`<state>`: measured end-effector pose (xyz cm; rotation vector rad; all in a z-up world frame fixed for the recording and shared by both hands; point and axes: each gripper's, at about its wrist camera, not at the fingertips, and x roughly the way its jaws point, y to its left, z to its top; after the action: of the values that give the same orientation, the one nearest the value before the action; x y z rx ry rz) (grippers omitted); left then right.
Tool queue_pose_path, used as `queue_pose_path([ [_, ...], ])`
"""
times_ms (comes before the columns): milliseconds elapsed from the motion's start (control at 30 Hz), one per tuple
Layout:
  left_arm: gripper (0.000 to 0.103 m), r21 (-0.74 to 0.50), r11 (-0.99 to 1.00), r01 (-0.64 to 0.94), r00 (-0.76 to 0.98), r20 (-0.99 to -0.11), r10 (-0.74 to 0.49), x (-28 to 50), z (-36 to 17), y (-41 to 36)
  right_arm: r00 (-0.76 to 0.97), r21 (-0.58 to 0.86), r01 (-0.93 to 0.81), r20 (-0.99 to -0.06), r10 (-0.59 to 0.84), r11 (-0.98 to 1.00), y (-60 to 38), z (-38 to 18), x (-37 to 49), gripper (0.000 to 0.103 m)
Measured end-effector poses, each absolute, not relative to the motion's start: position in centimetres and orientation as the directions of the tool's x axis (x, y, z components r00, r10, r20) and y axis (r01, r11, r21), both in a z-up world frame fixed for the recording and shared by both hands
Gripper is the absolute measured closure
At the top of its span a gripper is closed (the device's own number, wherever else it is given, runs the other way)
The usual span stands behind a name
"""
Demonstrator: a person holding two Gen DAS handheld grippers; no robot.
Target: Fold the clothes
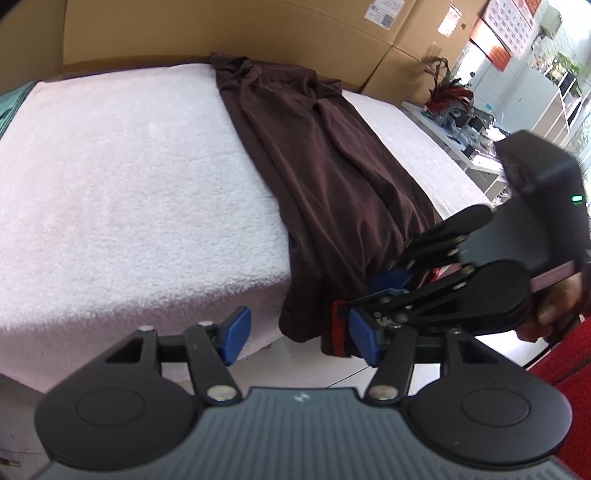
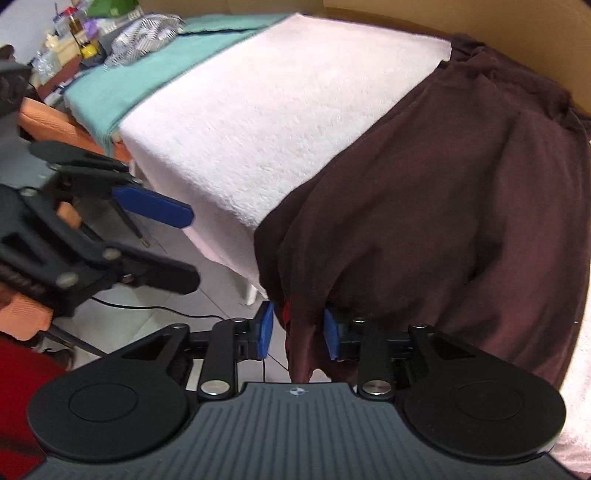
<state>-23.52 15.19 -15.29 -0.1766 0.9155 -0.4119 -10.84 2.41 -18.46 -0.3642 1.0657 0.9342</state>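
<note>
**Garment draped over near table edge; right gripper on its hem**

Table [image 1: 110, 184] was covered by a white fleecy cloth [image 2: 277, 129]. It filled most of both wrist views. Cardboard boxes [image 1: 221, 29] stood along its far side. A teal cloth [image 2: 122, 85] lay at the left end of the table, with clutter beyond it.

Garment [image 1: 314, 166], dark maroon, lay in a long rumpled strip from the far edge to the near edge, toward the right side of the white cloth. Its lower end hung over the near edge, off the table. A small red patch showed at the hanging hem, beside the pads.

Right gripper [image 2: 299, 328] sat at the hanging hem, below the table edge. Its blue pads stood on either side of a fold of maroon cloth; jaws were closed on that fold. The left wrist view showed the same gripper [image 1: 369, 295] coming in from the right, tips buried in the hem, with a hand on its handle at the right margin.

Left gripper [image 1: 299, 339] hung just left of the garment's hem, in front of the table's near edge. Jaws stood apart, nothing between the pads. Garment was near the right pad; contact could not be told.
</note>
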Motion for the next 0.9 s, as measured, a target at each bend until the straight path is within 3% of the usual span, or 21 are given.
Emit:
queue_pose_path([
  [100,0.041,-0.320,0.904,0.284,0.531,-0.733,-0.426,-23.6,-15.1,15.4,0.056,0.309,-0.781,-0.830,0.554,0.543,2.4,-18.2,-10.8,0.096],
  [133,0.039,-0.323,0.902,0.286,0.528,-0.733,-0.429,-23.5,-15.2,15.4,0.053,0.312,-0.778,-0.831,0.553,0.545,2.2,-18.2,-10.8,0.095],
  [200,0.039,-0.325,0.898,0.295,0.521,-0.734,-0.437,-23.3,-15.2,15.3,0.047,0.318,-0.773,-0.834,0.550,0.549,1.9,-18.3,-10.9,0.083],
  [300,0.039,-0.333,0.885,0.325,0.504,-0.731,-0.460,-22.7,-15.1,15.0,0.013,0.286,-0.759,-0.892,0.452,0.585,1.0,-20.2,-11.0,0.079],
  [400,0.039,-0.325,0.865,0.383,0.500,-0.714,-0.490,-22.4,-14.4,14.0,-0.027,0.337,-0.737,-0.881,0.473,0.586,-1.2,-19.8,-11.6,0.080],
  [567,0.039,-0.370,0.814,0.448,0.447,-0.695,-0.563,-20.8,-14.3,12.6,0.172,0.295,-0.620,-0.853,0.493,0.727,-4.8,-17.1,-10.0,0.079],
  [667,0.039,-0.384,0.819,0.426,0.415,-0.721,-0.554,-19.5,-15.7,12.0,0.228,0.314,-0.539,-0.839,0.495,0.781,-5.6,-16.9,-8.2,0.068],
  [733,0.038,-0.403,0.826,0.395,0.428,-0.715,-0.553,-19.0,-16.1,12.2,0.212,0.339,-0.509,-0.842,0.497,0.791,-5.4,-17.3,-7.3,0.070],
  [767,0.038,-0.414,0.828,0.379,0.435,-0.709,-0.554,-18.7,-16.2,12.4,0.202,0.338,-0.506,-0.848,0.490,0.794,-5.2,-17.6,-7.2,0.078],
  [800,0.038,-0.425,0.829,0.363,0.443,-0.704,-0.555,-18.5,-16.3,12.5,0.198,0.328,-0.508,-0.855,0.479,0.796,-5.0,-17.6,-7.0,0.092],
  [900,0.039,-0.452,0.820,0.351,0.443,-0.691,-0.571,-18.0,-16.4,12.6,0.208,0.325,-0.509,-0.852,0.480,0.797,-5.3,-17.3,-7.2,0.099],
])
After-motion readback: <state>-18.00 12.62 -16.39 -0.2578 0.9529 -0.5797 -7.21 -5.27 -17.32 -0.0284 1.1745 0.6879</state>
